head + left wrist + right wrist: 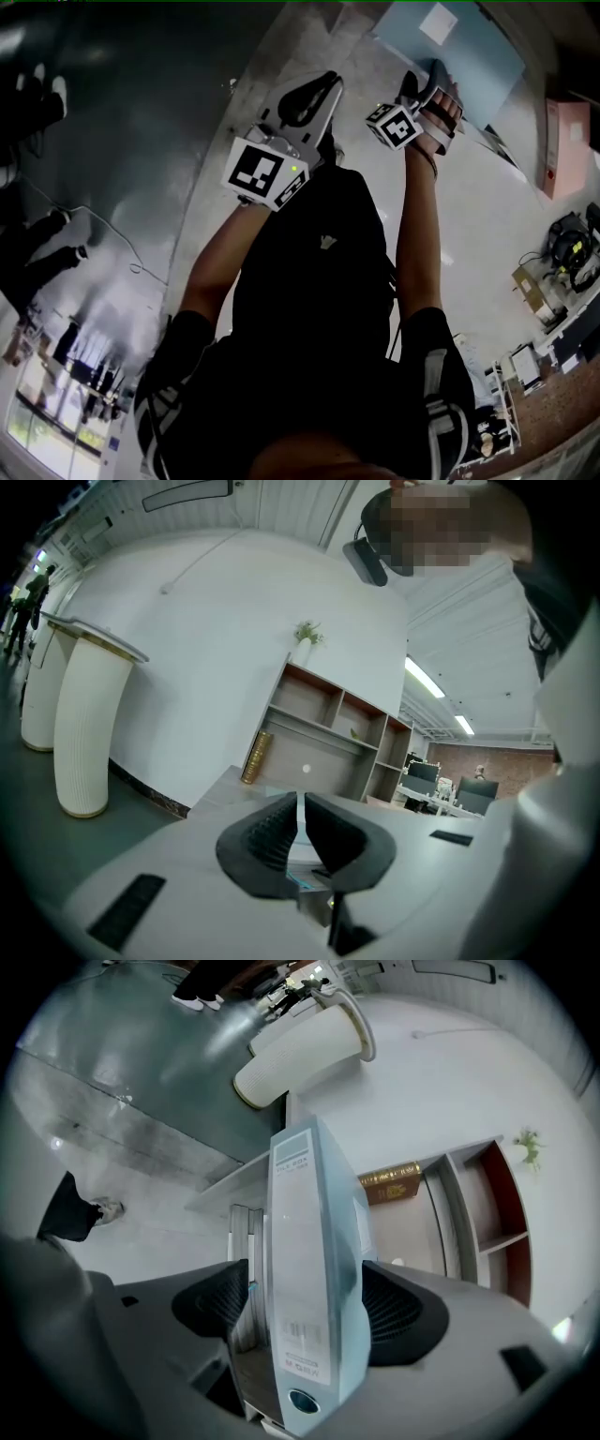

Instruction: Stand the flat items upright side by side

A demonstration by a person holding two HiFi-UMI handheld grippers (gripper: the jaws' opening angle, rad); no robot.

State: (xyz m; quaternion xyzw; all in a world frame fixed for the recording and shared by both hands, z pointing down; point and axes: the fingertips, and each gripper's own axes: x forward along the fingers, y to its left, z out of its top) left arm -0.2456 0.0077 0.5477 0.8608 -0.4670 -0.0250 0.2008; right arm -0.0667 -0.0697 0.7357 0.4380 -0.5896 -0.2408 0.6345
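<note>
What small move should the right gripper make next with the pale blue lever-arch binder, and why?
Probably close the right gripper on the spine of the pale blue lever-arch binder: its jaws stand wide apart around it, a gap shows beside one pad, and the binder seems to lie flat.

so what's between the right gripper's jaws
A pale blue binder stands between the jaws of the right gripper, with a gap on one side; the right gripper view shows it.

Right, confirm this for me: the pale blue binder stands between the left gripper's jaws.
Not right. The pale blue binder stands between the jaws of the right gripper, as the right gripper view shows. The left gripper is shut with nothing in it.
</note>
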